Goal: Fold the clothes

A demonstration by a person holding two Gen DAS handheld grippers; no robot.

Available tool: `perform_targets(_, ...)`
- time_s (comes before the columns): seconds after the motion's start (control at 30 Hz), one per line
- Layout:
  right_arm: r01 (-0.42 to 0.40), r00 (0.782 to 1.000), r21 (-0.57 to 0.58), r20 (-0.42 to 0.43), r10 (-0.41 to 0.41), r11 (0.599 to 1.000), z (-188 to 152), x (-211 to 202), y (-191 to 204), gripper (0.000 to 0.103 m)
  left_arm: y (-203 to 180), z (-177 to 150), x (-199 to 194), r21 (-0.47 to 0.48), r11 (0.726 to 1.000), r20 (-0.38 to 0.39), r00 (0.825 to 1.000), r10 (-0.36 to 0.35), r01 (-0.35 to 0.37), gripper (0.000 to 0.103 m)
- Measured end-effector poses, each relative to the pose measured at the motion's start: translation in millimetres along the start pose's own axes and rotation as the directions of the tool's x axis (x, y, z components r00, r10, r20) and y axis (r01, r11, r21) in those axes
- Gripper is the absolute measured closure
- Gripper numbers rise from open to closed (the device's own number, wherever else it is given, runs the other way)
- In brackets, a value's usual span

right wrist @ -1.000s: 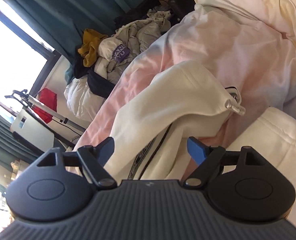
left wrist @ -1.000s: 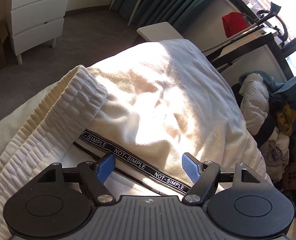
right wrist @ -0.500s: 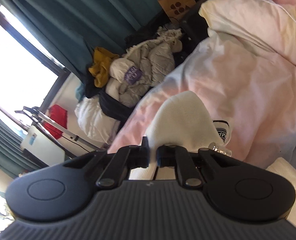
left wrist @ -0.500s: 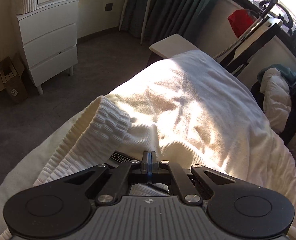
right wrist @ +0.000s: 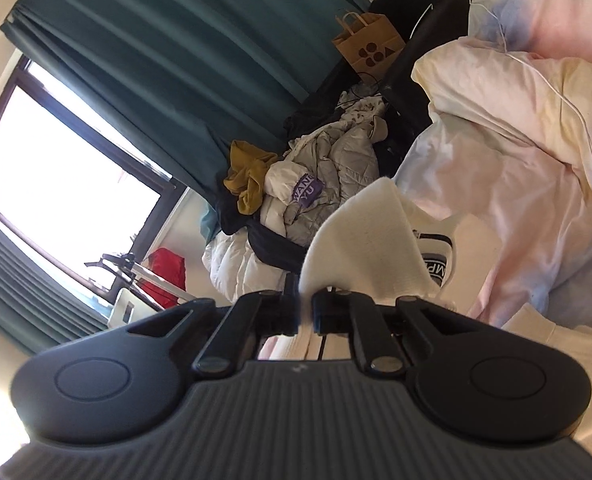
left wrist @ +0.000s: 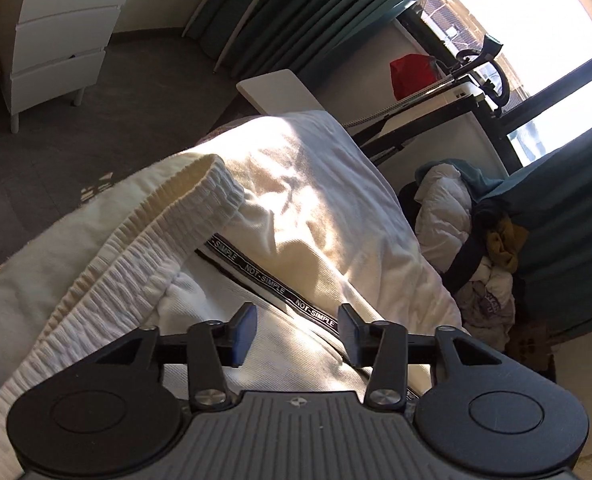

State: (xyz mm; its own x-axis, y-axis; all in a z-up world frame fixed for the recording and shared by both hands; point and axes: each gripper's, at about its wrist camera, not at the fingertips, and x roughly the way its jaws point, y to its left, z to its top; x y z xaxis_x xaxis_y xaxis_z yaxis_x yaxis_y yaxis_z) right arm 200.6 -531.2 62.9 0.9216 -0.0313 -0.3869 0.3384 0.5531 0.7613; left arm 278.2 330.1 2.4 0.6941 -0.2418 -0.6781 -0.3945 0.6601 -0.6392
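Left gripper (left wrist: 296, 334): blue pads spread apart, nothing between them, hovering just over the cream garment (left wrist: 296, 216). Garment lies on the bed (left wrist: 24, 280), ribbed waistband (left wrist: 144, 248) bunched up at the left, black "NOT-SIMPLE" tape (left wrist: 272, 284) running diagonally under the gripper.

Right gripper (right wrist: 305, 312): jaws pressed together, pinching a fold of the same cream fabric (right wrist: 360, 248), which rises in a peak above the fingers. A printed patch (right wrist: 436, 258) shows on the cloth to the right of the peak. Pinkish duvet (right wrist: 516, 184) and pillow (right wrist: 508, 92) behind it, a thin white cable (right wrist: 568, 100) trailing across them.

Containers: brown paper bag (right wrist: 366, 46) upright by the dark headboard; contents not visible. White drawer unit (left wrist: 64, 32) on the floor, drawers shut.

Around: heap of clothes (right wrist: 296, 196) beside the bed — pale puffer jacket, mustard item, purple label. Teal curtains (right wrist: 168, 52), bright window (right wrist: 56, 172), red object (left wrist: 410, 76) on the sill side. Clothes heap crowds the far edge of the bed.
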Motion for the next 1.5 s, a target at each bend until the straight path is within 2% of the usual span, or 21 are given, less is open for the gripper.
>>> perform_targets(0.13,0.016,1.0,-0.045,0.018,-0.016,0.999,-3,-6,5,0.094,-14,-16,46,-0.055,0.997,-0.089,0.995,-0.05,0.045,0.049)
perform_targets(0.23,0.031,0.999,-0.076,0.019,-0.03,0.997,-3,-5,6,0.094,-38,-23,86,-0.038,0.999,-0.142,0.99,-0.029,0.024,0.042)
perform_targets(0.27,0.045,0.999,-0.098,0.017,-0.044,0.994,-5,-1,6,0.094,-45,-24,96,-0.028,1.0,-0.154,0.988,-0.011,0.006,0.038)
perform_targets(0.37,0.078,0.997,-0.103,0.002,-0.078,0.992,-8,11,-3,0.095,-66,-28,129,0.041,0.994,-0.177,0.978,0.106,-0.1,0.024)
perform_targets(0.43,0.095,0.995,-0.079,-0.004,-0.095,0.992,-10,20,-16,0.095,-81,-31,151,0.09,0.981,-0.187,0.965,0.185,-0.171,0.022)
perform_targets(0.5,0.109,0.994,-0.074,-0.006,-0.11,0.991,-12,28,-25,0.095,-94,-36,167,0.171,0.954,-0.182,0.944,0.275,-0.245,0.024)
perform_targets(0.6,0.114,0.993,-0.069,-0.011,-0.115,0.991,-16,37,-35,0.095,-113,-48,185,0.31,0.89,-0.144,0.909,0.392,-0.335,0.031)
perform_targets(0.73,0.107,0.994,-0.079,-0.017,-0.109,0.991,-20,41,-39,0.095,-121,-64,193,0.385,0.833,-0.065,0.889,0.453,-0.397,0.033)
perform_targets(0.83,0.096,0.995,-0.087,-0.024,-0.099,0.992,-24,39,-41,0.095,-127,-75,198,0.432,0.786,-0.003,0.871,0.491,-0.442,0.039)
perform_targets(0.87,0.093,0.995,-0.088,-0.027,-0.096,0.992,-25,38,-41,0.095,-129,-79,199,0.447,0.769,0.018,0.864,0.503,-0.457,0.045)
perform_targets(0.9,0.091,0.995,-0.086,-0.03,-0.093,0.992,-25,35,-42,0.095,-131,-83,201,0.461,0.752,0.04,0.857,0.514,-0.472,0.057)
perform_targets(0.97,0.087,0.995,-0.083,-0.036,-0.091,0.993,-25,29,-42,0.095,-127,-82,193,0.458,0.762,0.045,0.868,0.495,-0.458,0.064)
perform_targets(1.0,0.086,0.995,-0.081,-0.039,-0.089,0.993,-24,25,-41,0.095,-125,-80,188,0.457,0.764,0.05,0.871,0.489,-0.455,0.077)
perform_targets(1.03,0.084,0.995,-0.079,-0.04,-0.087,0.993,-24,21,-41,0.095,-121,-77,179,0.443,0.782,0.043,0.882,0.47,-0.438,0.08)
perform_targets(1.1,0.076,0.996,-0.077,-0.04,-0.079,0.994,-22,13,-39,0.095,-113,-70,161,0.404,0.823,0.027,0.905,0.425,-0.399,0.094)
perform_targets(1.17,0.068,0.997,-0.087,-0.035,-0.071,0.994,-18,7,-36,0.095,-109,-62,141,0.356,0.869,0.016,0.932,0.362,-0.343,0.101)
perform_targets(1.3,0.063,0.998,-0.122,-0.02,-0.066,0.991,-5,18,-22,0.095,-111,-44,115,0.288,0.919,0.034,0.962,0.27,-0.268,0.102)
perform_targets(1.4,0.083,0.996,-0.145,-0.017,-0.086,0.986,6,51,-11,0.095,-119,-27,114,0.264,0.934,0.061,0.971,0.231,-0.239,0.102)
perform_targets(1.5,0.118,0.992,-0.142,-0.037,-0.124,0.983,11,107,-8,0.095,-129,-9,132,0.264,0.933,0.077,0.97,0.233,-0.245,0.102)
